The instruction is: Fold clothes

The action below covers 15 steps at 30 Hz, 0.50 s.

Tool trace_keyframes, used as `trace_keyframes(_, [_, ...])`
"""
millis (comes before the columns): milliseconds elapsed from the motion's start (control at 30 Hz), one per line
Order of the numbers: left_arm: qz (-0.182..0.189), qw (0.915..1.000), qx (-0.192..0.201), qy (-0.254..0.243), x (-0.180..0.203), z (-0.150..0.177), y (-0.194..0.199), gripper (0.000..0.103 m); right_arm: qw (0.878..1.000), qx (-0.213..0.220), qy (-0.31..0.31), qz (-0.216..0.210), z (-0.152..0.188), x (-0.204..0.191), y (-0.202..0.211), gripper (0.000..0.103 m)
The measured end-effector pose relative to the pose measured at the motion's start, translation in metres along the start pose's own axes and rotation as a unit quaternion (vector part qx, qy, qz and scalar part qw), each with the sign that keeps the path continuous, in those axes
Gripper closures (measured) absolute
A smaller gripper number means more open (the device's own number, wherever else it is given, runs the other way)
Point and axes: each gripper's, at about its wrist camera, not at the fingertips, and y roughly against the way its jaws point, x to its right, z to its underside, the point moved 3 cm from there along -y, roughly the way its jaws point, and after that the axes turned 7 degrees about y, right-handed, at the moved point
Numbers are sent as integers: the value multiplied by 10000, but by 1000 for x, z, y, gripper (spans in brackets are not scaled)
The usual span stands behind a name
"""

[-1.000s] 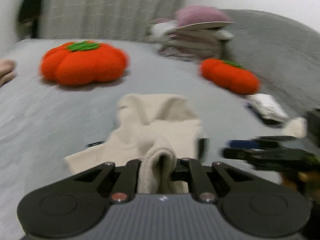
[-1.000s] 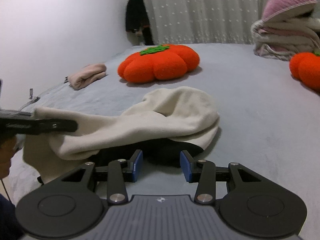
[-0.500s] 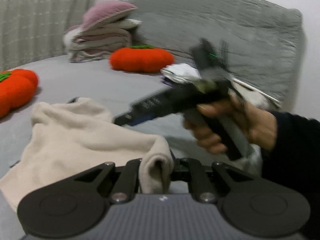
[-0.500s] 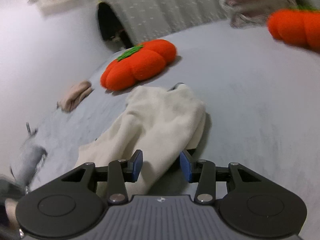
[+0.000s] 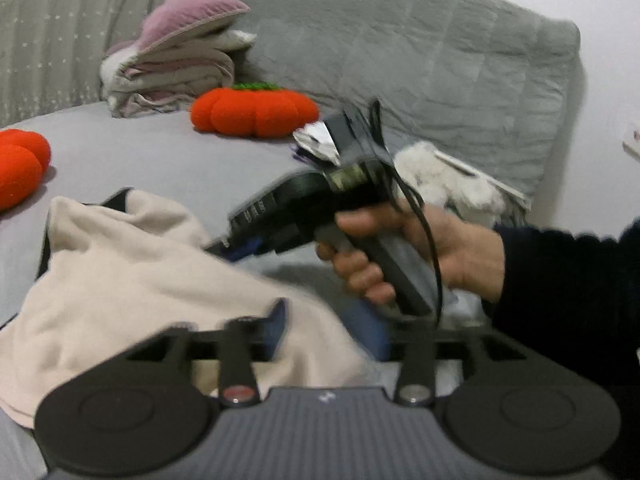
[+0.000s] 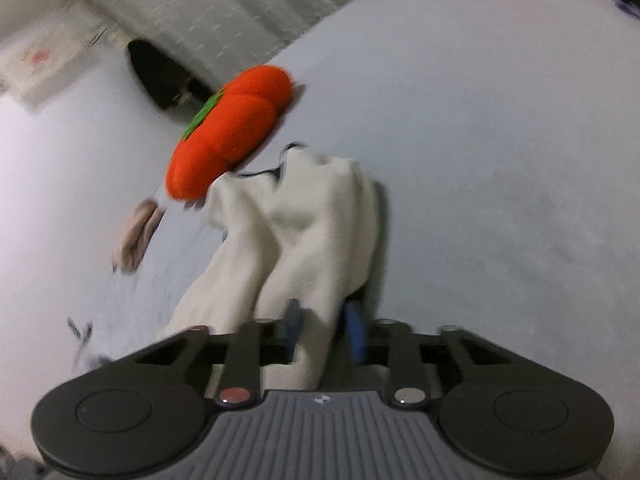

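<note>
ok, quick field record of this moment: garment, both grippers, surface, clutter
garment: cream top, crumpled on the bed
left gripper: jaws have just been opening, now apart, cloth lying loose between them
right gripper: jaws have just been closing, now pinching a fold of the top
surface: grey bed
clutter: two orange pumpkin cushions, folded pile, pink cloth

Soft, even indoor light (motion blur throughout), fisheye-bent edges.
</note>
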Motion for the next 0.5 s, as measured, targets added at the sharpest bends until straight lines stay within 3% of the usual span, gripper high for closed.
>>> trace_keyframes(133, [-490, 9978, 115, 424, -21, -11, 5, 32, 9978, 318, 537, 221, 2, -15, 9, 95])
trace_keyframes(267, [-1337, 9850, -15, 1092, -56, -15, -1, 32, 9884, 940, 1192, 16, 2, -41, 32, 95])
trace_keyframes(400, [-1919, 9679, 119, 1620, -86, -23, 7, 32, 9619, 1323, 2371, -329, 19, -85, 48, 95])
trace_keyframes(500, [-2058, 9614, 307, 1799, -98, -28, 17, 32, 9388, 1126, 3187, -671, 44, -116, 47, 95])
